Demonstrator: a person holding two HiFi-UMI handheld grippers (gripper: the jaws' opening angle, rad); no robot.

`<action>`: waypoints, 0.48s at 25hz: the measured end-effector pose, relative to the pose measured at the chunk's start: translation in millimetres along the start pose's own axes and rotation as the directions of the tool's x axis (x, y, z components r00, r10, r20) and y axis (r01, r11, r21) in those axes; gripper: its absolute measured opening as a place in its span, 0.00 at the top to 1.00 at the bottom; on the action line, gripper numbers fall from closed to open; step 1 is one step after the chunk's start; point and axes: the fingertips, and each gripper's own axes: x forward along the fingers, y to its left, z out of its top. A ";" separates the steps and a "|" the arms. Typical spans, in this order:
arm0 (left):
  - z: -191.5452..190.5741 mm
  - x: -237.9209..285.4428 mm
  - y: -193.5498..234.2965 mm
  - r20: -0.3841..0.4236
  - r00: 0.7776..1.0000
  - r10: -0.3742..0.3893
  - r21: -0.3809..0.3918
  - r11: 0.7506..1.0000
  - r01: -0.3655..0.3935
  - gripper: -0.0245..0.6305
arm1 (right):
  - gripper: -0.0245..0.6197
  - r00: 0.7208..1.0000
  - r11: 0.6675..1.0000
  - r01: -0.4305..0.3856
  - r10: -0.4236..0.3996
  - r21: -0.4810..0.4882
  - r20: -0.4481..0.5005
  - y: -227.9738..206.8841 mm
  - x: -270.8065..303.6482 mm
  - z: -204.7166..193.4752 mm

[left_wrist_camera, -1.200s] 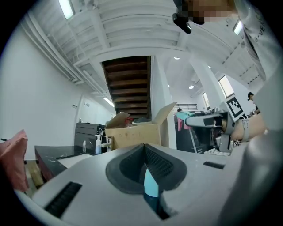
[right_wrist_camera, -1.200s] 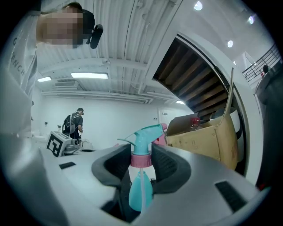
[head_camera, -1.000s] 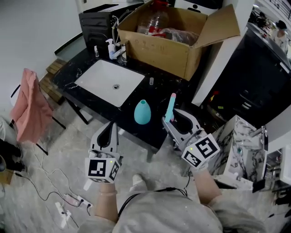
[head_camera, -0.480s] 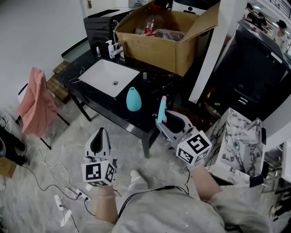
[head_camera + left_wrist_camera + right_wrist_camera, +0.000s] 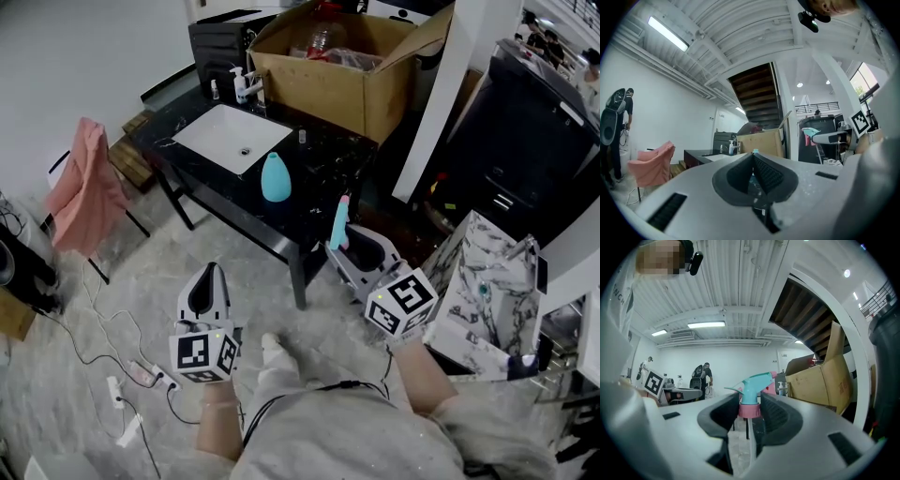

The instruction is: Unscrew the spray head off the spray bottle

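Note:
The teal spray bottle body [image 5: 274, 178] stands upright, without its head, on the black table [image 5: 314, 202] next to the sink. My right gripper [image 5: 341, 247] is shut on the pink collar of the spray head [image 5: 339, 222], held in the air off the table's near corner. In the right gripper view the teal and pink spray head [image 5: 753, 389] sits clamped between the jaws of the right gripper [image 5: 750, 411], its tube hanging down. My left gripper [image 5: 208, 283] hangs over the floor well short of the table. Its jaws [image 5: 752, 161] are shut with nothing in them.
A white sink basin [image 5: 232, 138] is set in the table, with small bottles [image 5: 242, 86] behind it and a big open cardboard box [image 5: 328, 84] to its right. A pink cloth [image 5: 82, 195] hangs on a chair at left. A marble-patterned box [image 5: 483, 286] stands at right. Cables and a power strip [image 5: 141, 375] lie on the floor.
The table now lies farther away in the head view. My left gripper has dropped back from its edge. The right gripper still holds the spray head, apart from the bottle.

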 end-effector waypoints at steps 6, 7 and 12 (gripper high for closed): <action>-2.4 -18.8 -16.3 -0.012 1.000 0.002 0.009 1.000 -0.002 0.95 | 0.73 1.000 1.000 -0.016 0.016 0.002 0.017 7.6 -21.1 2.3; -2.3 -20.0 -18.1 -0.013 1.000 0.001 0.011 1.000 -0.001 0.95 | 0.73 1.000 1.000 -0.017 0.017 0.002 0.021 7.9 -23.4 2.9; 2.6 -23.0 -23.1 -0.006 1.000 0.001 0.018 1.000 0.000 0.95 | 0.73 0.999 1.000 -0.019 0.019 -0.002 0.032 9.5 -29.5 6.0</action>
